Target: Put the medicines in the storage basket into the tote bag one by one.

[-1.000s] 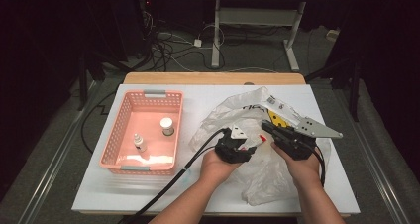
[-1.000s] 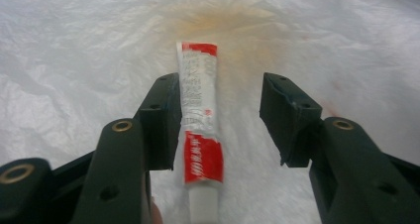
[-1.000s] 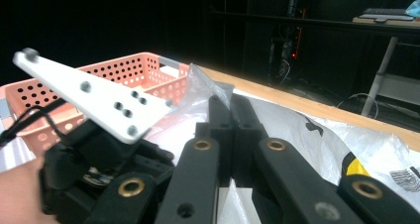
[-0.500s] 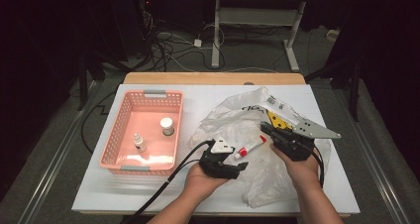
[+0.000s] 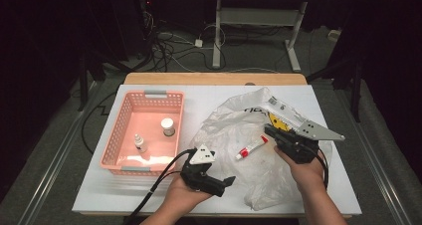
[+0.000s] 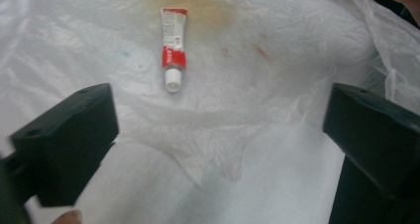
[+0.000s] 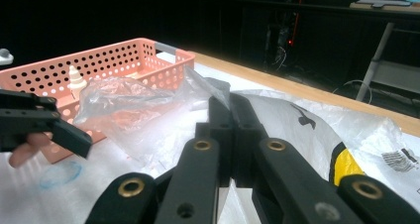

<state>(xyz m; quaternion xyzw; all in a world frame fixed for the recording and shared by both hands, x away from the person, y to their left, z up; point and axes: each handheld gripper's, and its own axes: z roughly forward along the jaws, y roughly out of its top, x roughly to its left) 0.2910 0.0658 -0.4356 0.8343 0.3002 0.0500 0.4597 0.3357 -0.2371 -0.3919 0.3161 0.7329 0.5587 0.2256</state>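
Observation:
A small white and red tube (image 5: 251, 148) (image 6: 173, 48) lies on a crumpled clear plastic bag (image 5: 234, 130) (image 6: 277, 60) at mid-table. My left gripper (image 5: 225, 181) (image 6: 218, 140) hovers short of the tube, near the table's front edge. Its jaws have just been opening and stand wide, with nothing between them. My right gripper (image 5: 271, 134) (image 7: 230, 105) is to the right of the tube, shut on a fold of the plastic bag (image 7: 148, 105), which lifts at its tips. The right gripper view also shows the left gripper (image 7: 44, 125) at its left edge.
A pink perforated basket (image 5: 124, 135) (image 7: 124, 65) stands left of the bag. It holds a small dropper bottle (image 5: 141, 143) and a short jar (image 5: 167, 127). The white tabletop (image 5: 99, 190) ends at a wooden strip (image 5: 214, 78) at the back.
The left gripper drew back from beside the right gripper toward the front left and opened wide. The tube now lies free on the bag. The right gripper stayed put.

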